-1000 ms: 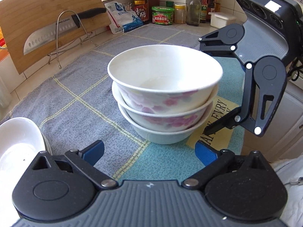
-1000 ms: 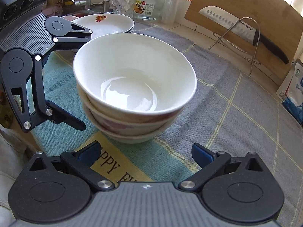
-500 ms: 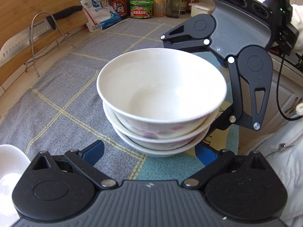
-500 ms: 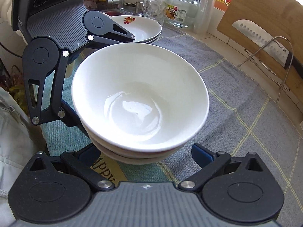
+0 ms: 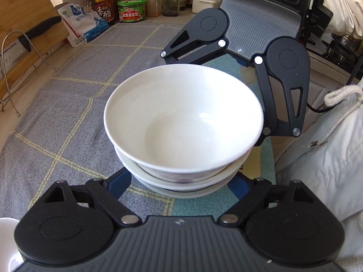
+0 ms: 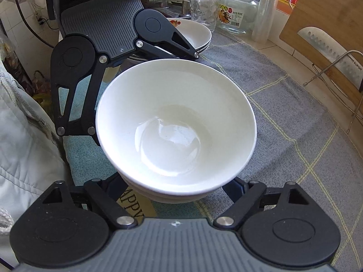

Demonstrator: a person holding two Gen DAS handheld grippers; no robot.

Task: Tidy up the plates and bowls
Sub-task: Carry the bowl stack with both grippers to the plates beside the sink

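A stack of three white bowls (image 5: 183,122) with pink flowers on their sides stands on the grey checked mat (image 5: 68,124). My left gripper (image 5: 179,181) straddles the stack's base from the near side. Its jaws are closing and its blue pads (image 5: 120,181) lie against the lowest bowl, partly hidden under the rims. My right gripper (image 6: 174,188) straddles the same bowl stack (image 6: 177,124) from the opposite side. Its jaws are closing too, with the pads (image 6: 233,188) at the bottom bowl. Stacked plates (image 6: 195,34) with a red motif sit behind.
A knife on a wire rack (image 5: 22,40) leans against a wooden board at the left. Bottles, jars and a bag (image 5: 84,25) line the back wall. A glass (image 6: 202,11) and jar stand near the plates. A person's white jacket (image 5: 329,158) is close by. A white dish (image 5: 6,238) lies at the lower left.
Both grippers have come in over the bowl stack and tipped downward. Their jaws have narrowed from wide open onto the bottom bowl. The bowls have not shifted on the mat.
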